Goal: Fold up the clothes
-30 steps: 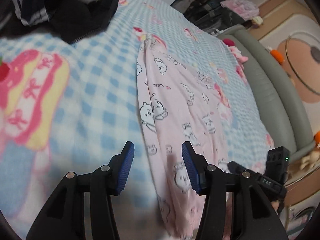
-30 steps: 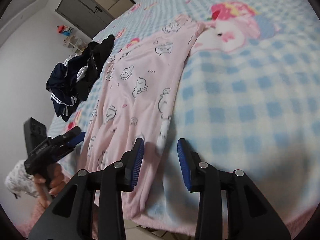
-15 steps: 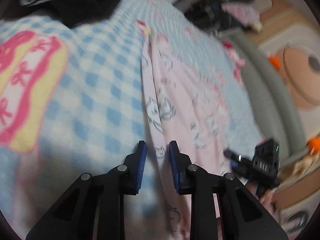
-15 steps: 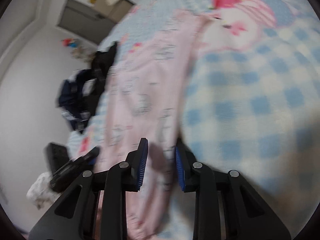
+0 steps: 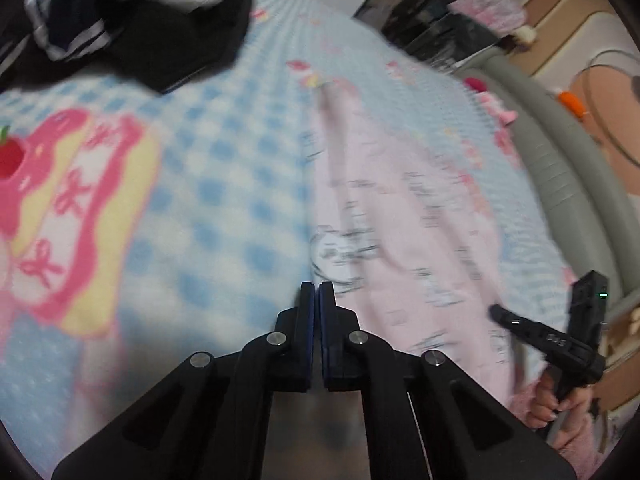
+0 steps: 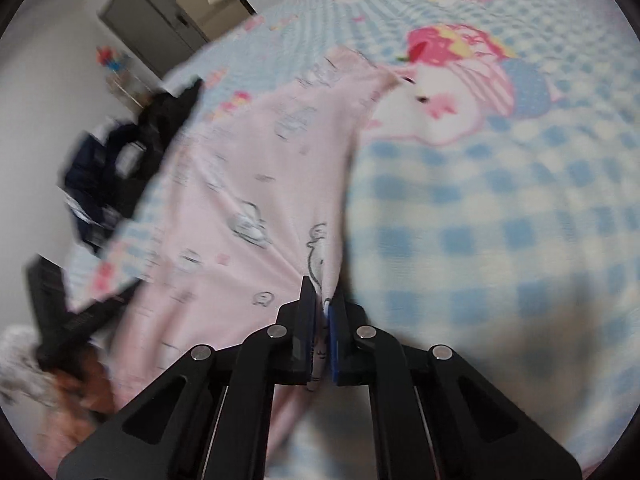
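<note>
Pink garment (image 6: 256,184), spread lengthwise on the bed (image 6: 500,220) with its near end at the bed's near edge, both near corners pinched for a judged fold: right tongs (image 6: 321,312) clamped on cloth, left tongs (image 5: 316,300) closed at its left edge, grip unclear.

Bedroom in a home: a bed (image 5: 560,168) with a padded grey frame is taking up most of both views, and a blue checked cartoon-print blanket (image 6: 500,208) is covering it. Dark clothes (image 5: 132,20) are lying heaped on it; a grey cabinet (image 6: 148,28) is standing by the wall.
</note>
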`<state>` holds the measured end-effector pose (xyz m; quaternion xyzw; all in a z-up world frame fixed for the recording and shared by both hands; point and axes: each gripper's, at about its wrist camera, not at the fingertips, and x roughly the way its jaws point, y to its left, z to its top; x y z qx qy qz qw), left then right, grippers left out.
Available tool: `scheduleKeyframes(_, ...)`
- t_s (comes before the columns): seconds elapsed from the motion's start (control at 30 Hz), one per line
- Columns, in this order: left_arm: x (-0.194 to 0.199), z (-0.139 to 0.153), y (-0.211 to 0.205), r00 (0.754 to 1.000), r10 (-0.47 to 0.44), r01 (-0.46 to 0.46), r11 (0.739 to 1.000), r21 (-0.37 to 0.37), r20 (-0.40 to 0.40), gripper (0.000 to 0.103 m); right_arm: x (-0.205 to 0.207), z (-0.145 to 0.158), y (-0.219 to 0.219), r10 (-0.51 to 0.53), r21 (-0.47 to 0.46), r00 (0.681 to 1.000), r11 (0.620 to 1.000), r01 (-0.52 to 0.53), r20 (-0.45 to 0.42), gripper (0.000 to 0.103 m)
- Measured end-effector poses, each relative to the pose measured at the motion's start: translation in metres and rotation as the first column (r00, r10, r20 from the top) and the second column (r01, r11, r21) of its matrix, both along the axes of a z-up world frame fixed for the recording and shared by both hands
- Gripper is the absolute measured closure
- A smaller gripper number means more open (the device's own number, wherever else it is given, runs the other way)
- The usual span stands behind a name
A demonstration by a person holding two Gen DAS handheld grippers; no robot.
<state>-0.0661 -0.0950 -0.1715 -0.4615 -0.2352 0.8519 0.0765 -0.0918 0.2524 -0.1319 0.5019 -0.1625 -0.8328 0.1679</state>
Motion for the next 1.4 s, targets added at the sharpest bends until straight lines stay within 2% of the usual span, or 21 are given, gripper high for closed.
scheduleKeyframes(0.07,0.002,-0.007,-0.005,1.0,0.009,-0.009,1.0,-0.014,0.019,0.1,0.0,-0.004,0.003,-0.005,0.05,1.0,0.999,0.005,0.004,0.101)
scheduleKeyframes(0.2,0.012,0.007,-0.014,1.0,0.017,-0.016,1.0,0.024,-0.026,0.098,0.008,0.009,0.021,-0.058,-0.017,0.998,0.998,0.057,-0.017,0.094)
scheduleKeyframes(0.27,0.018,0.015,-0.014,0.998,0.011,-0.007,0.999,0.052,-0.062,0.087,0.014,0.024,0.025,-0.079,0.005,0.995,0.997,0.08,-0.068,0.087)
scheduleKeyframes(0.3,0.019,0.017,-0.01,0.997,-0.002,0.008,0.996,0.084,-0.071,0.07,0.017,0.031,0.024,-0.078,0.018,0.993,0.997,0.08,-0.089,0.084)
scheduleKeyframes(0.33,0.02,0.02,-0.006,0.997,-0.014,0.023,0.993,0.116,-0.081,0.065,0.017,0.034,0.02,-0.06,0.026,0.994,0.998,0.063,-0.094,0.08)
scheduleKeyframes(0.37,0.02,0.023,0.0,0.996,-0.021,0.033,0.991,0.132,-0.091,0.065,0.017,0.036,0.014,-0.048,0.04,0.994,0.998,0.052,-0.096,0.079)
scheduleKeyframes(0.47,0.02,0.036,0.019,0.99,-0.045,0.057,0.995,0.082,-0.137,0.067,0.022,0.037,0.001,-0.017,0.065,0.994,0.998,0.025,-0.11,0.079)
scheduleKeyframes(0.63,0.027,0.051,0.032,0.981,-0.074,0.088,0.993,0.075,-0.178,0.067,0.035,0.035,-0.018,0.029,0.069,0.992,0.997,-0.02,-0.125,0.074)
scheduleKeyframes(0.77,0.017,0.028,0.045,0.986,-0.152,0.159,0.981,0.115,-0.064,0.067,0.037,0.026,-0.029,0.072,0.078,0.993,0.995,-0.064,-0.098,0.073)
scheduleKeyframes(0.87,0.009,0.018,0.048,0.989,-0.148,0.149,0.972,0.18,-0.021,0.068,0.036,0.019,-0.027,0.066,-0.019,0.997,0.998,-0.067,-0.037,0.073)
scheduleKeyframes(0.9,0.006,0.018,0.048,0.99,-0.138,0.138,0.974,0.177,-0.014,0.075,0.036,0.018,-0.026,0.054,-0.043,0.998,0.998,-0.055,-0.026,0.073)
scheduleKeyframes(0.93,0.004,0.018,0.046,0.992,-0.127,0.127,0.976,0.177,-0.01,0.089,0.036,0.018,-0.026,0.048,-0.052,0.999,0.997,-0.049,-0.021,0.073)
scheduleKeyframes(1.0,0.005,0.019,0.041,0.993,-0.112,0.114,0.974,0.195,-0.024,0.097,0.036,0.02,-0.026,0.042,-0.032,0.999,0.999,-0.043,-0.025,0.073)
scheduleKeyframes(1.07,0.011,0.023,0.038,0.993,-0.106,0.114,0.973,0.203,-0.049,0.099,0.036,0.02,-0.023,0.025,-0.021,0.999,0.999,-0.026,-0.027,0.073)
scheduleKeyframes(1.17,0.019,0.028,0.035,0.989,-0.113,0.13,0.971,0.2,-0.096,0.1,0.034,0.017,-0.019,0.006,-0.058,1.0,0.998,-0.006,-0.003,0.073)
scheduleKeyframes(1.23,0.021,0.027,0.031,0.992,-0.101,0.114,0.976,0.183,-0.082,0.1,0.033,0.017,-0.021,0.005,-0.06,1.0,0.998,-0.004,0.006,0.073)
scheduleKeyframes(1.4,0.026,0.023,0.024,0.996,-0.069,0.075,0.987,0.14,-0.048,0.1,0.037,0.03,-0.036,0.029,0.046,0.999,0.999,-0.027,-0.044,0.071)
